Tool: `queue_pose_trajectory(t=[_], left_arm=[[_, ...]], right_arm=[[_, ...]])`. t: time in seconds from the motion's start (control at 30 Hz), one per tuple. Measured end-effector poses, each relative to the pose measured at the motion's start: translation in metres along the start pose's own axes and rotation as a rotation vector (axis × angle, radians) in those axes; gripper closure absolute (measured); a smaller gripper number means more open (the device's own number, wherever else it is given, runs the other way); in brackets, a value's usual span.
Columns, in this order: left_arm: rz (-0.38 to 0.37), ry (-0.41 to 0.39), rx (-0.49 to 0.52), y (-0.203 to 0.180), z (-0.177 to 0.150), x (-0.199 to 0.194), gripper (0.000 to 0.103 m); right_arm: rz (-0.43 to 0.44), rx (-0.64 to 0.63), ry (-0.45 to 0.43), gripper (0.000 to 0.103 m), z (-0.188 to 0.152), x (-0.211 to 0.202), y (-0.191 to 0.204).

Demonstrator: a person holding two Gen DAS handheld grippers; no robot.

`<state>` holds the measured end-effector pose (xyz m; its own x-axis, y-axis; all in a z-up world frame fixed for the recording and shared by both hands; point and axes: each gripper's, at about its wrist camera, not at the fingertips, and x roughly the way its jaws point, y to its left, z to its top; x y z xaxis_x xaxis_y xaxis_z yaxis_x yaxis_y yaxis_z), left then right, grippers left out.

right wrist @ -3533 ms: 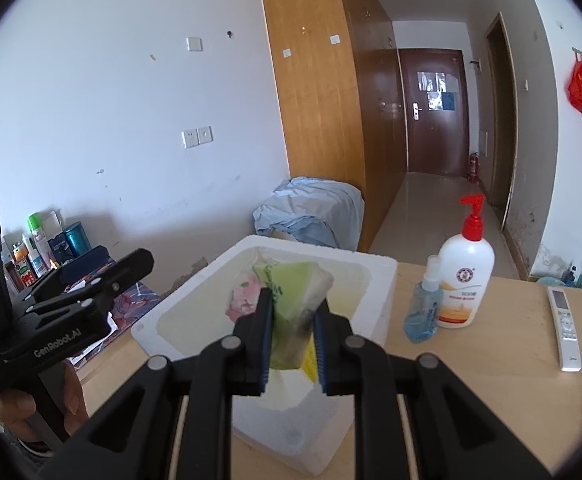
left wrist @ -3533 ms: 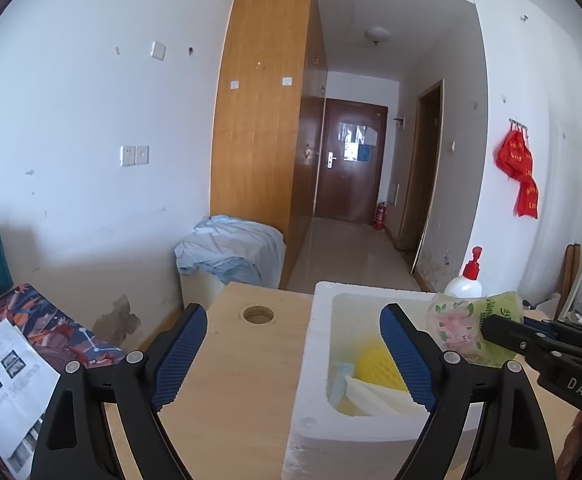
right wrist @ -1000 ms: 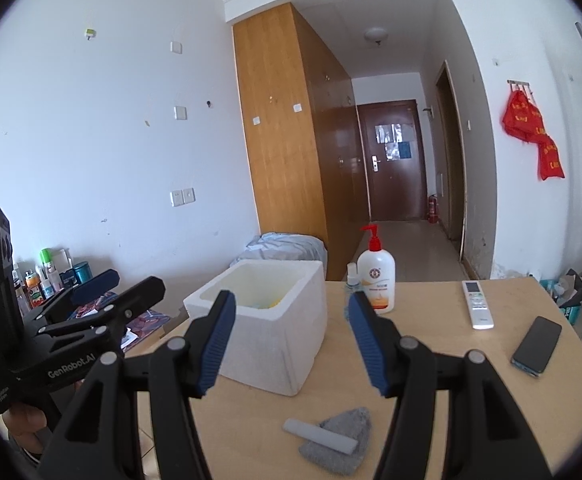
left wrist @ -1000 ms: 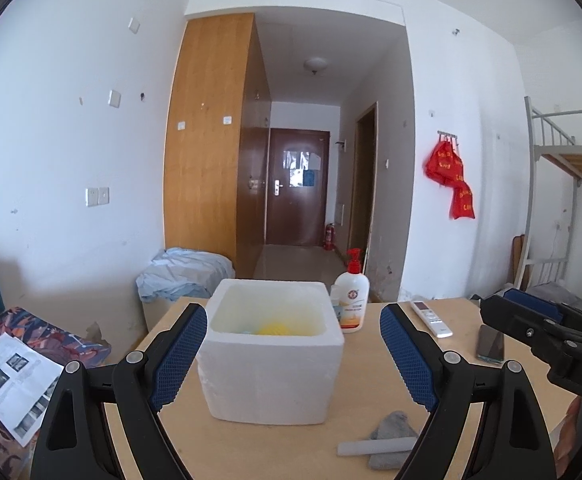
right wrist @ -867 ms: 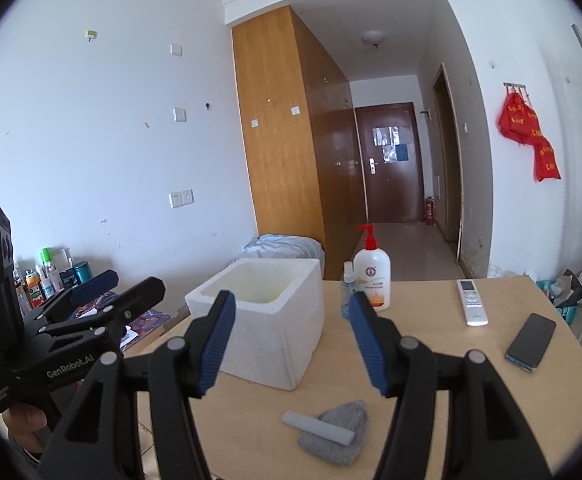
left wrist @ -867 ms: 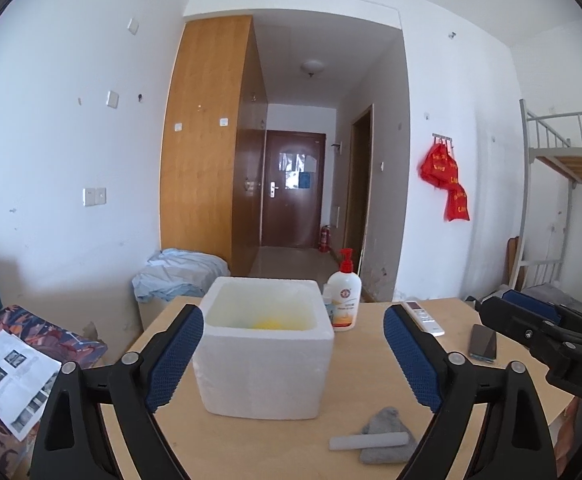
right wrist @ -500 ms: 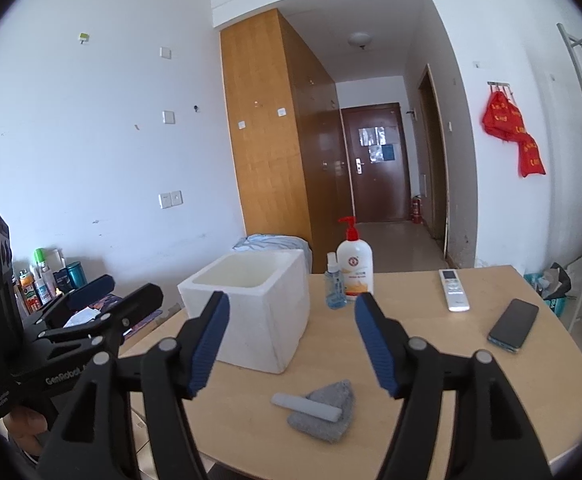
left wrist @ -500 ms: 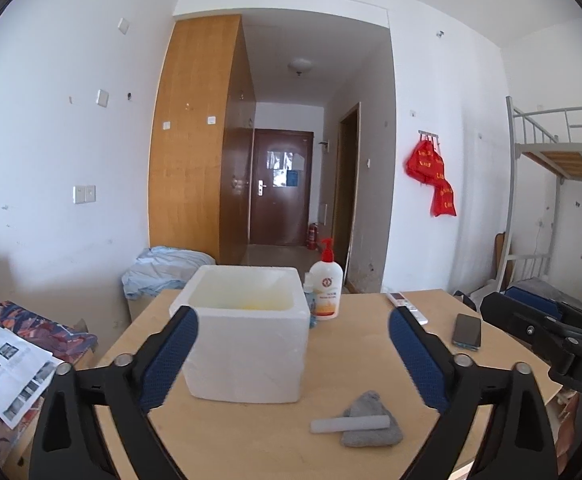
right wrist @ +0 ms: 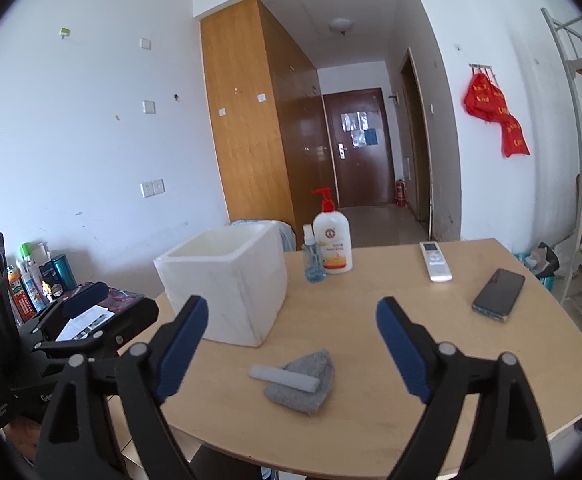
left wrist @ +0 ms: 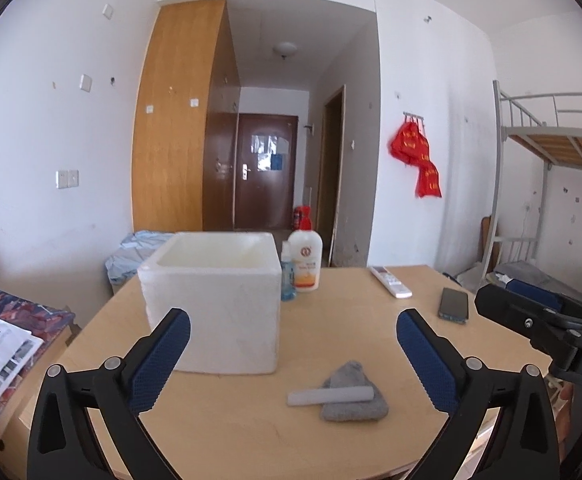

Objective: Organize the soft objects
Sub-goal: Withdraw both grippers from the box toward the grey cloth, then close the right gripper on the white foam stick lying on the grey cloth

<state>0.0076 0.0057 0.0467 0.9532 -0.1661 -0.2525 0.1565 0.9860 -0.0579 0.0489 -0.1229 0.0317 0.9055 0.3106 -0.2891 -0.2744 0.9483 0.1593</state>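
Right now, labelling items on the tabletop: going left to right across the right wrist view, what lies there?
Foam box → grey cloth → small blue bottle → pump bottle → remote → phone.

A foam box [left wrist: 215, 300] stands on the table [left wrist: 251, 432] toward its left side, with a pump bottle [left wrist: 306, 265] and a spray bottle [left wrist: 287, 280] just beside its far right corner. In front of the box, nearer the table's front edge, a foam stick [left wrist: 330, 396] lies across a cloth [left wrist: 353, 394]. Over to the right a remote [left wrist: 391, 282] lies toward the back, with a phone [left wrist: 454, 305] nearer and further right.
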Motion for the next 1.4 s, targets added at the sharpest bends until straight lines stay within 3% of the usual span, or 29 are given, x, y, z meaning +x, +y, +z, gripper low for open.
queue_pose_trajectory(t=[0.7,1.4], left_arm=[[-0.027,0.11,-0.033,0.009,-0.041,0.043,0.0],[0.028,0.197,-0.068,0.036,-0.059,0.095,0.0]], right_arm=[[-0.03,0.01,0.137,0.005,-0.031,0.033,-0.014],[0.053,-0.009,0.28,0.005,-0.052,0.095,-0.008]])
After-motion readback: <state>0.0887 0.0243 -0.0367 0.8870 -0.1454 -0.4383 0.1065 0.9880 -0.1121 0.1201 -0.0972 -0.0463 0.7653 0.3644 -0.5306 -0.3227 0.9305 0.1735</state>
